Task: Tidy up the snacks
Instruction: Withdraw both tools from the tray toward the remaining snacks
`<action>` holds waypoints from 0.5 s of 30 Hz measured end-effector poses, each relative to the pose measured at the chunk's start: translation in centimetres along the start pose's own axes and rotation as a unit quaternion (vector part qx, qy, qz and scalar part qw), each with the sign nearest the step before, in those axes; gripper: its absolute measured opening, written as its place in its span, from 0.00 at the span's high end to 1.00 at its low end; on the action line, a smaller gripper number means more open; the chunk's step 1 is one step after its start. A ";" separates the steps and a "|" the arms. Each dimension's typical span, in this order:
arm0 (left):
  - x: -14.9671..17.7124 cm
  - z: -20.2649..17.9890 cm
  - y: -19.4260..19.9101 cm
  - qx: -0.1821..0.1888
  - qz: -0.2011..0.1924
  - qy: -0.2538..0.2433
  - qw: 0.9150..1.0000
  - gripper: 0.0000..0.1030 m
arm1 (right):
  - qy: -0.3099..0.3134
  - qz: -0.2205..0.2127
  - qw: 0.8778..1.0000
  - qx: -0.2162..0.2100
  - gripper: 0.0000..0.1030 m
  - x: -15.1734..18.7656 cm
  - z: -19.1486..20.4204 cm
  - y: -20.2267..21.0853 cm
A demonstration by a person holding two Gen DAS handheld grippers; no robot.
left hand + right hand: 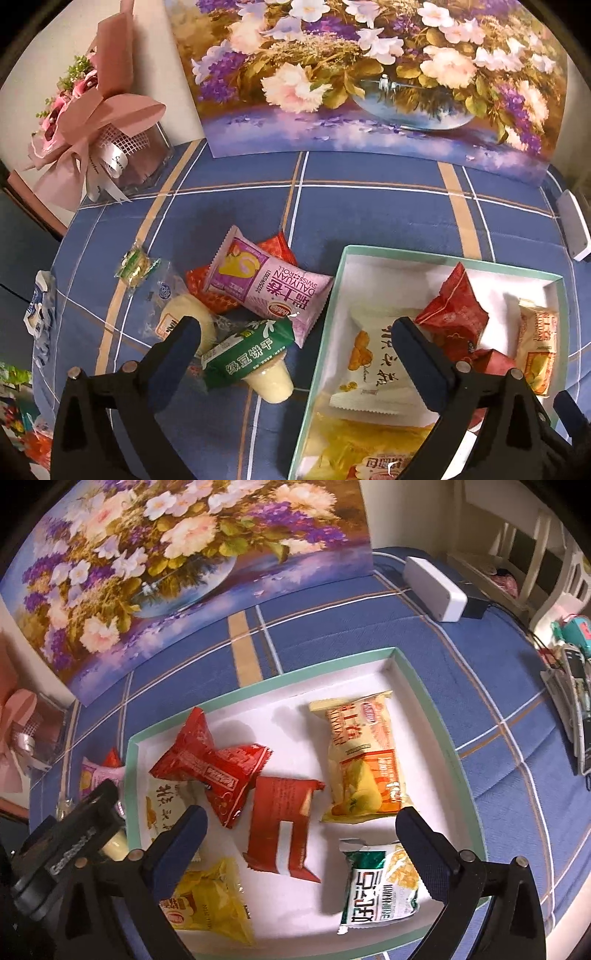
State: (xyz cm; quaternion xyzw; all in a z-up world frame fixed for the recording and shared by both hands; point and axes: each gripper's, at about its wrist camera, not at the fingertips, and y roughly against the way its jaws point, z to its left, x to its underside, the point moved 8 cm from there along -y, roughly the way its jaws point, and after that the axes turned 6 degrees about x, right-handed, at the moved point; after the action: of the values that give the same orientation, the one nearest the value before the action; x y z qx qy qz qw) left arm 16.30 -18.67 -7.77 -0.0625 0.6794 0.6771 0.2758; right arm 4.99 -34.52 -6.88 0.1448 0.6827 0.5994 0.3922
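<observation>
Several snacks lie outside the box (328,314); left gripper (293,339), wide open and empty, should straddle the green packet (251,350) squarely.

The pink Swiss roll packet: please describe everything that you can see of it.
The pink Swiss roll packet is a sealed, puffed plastic pillow bag with crimped ends, printed with "DALIYUAN SWISS ROLL" and a roll picture. It lies flat on the blue checked cloth, outside the box, resting on a red packet. Neither gripper touches it.
</observation>
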 end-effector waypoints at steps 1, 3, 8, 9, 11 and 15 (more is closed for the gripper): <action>0.0 0.1 0.1 0.002 0.001 0.003 1.000 0.00 | 0.000 -0.003 1.000 0.004 0.00 -0.1 -0.1 0.1; 0.1 0.4 0.3 -0.001 0.003 0.011 1.000 0.00 | -0.003 -0.007 1.000 -0.001 0.00 -0.2 0.1 0.4; 0.4 1.5 0.9 0.012 0.003 0.033 0.999 0.00 | 0.007 -0.018 1.000 -0.003 0.00 -0.5 1.1 1.2; 0.3 1.9 1.1 0.014 0.000 0.036 0.999 0.00 | 0.009 -0.019 1.000 -0.003 0.00 -0.6 1.4 1.4; 0.2 2.7 1.6 0.017 -0.003 0.043 0.999 0.00 | 0.011 -0.020 1.000 -0.006 0.00 -0.6 1.9 1.6; 0.0 5.3 2.1 0.007 0.001 0.063 0.998 0.00 | 0.019 -0.022 1.000 -0.007 0.00 -0.2 2.9 1.7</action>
State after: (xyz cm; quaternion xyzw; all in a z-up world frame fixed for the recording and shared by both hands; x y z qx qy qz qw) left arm 16.85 -13.48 -5.56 -0.1028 0.7003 0.6671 0.2323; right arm 6.74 -32.22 -5.11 0.1157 0.6884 0.5981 0.3936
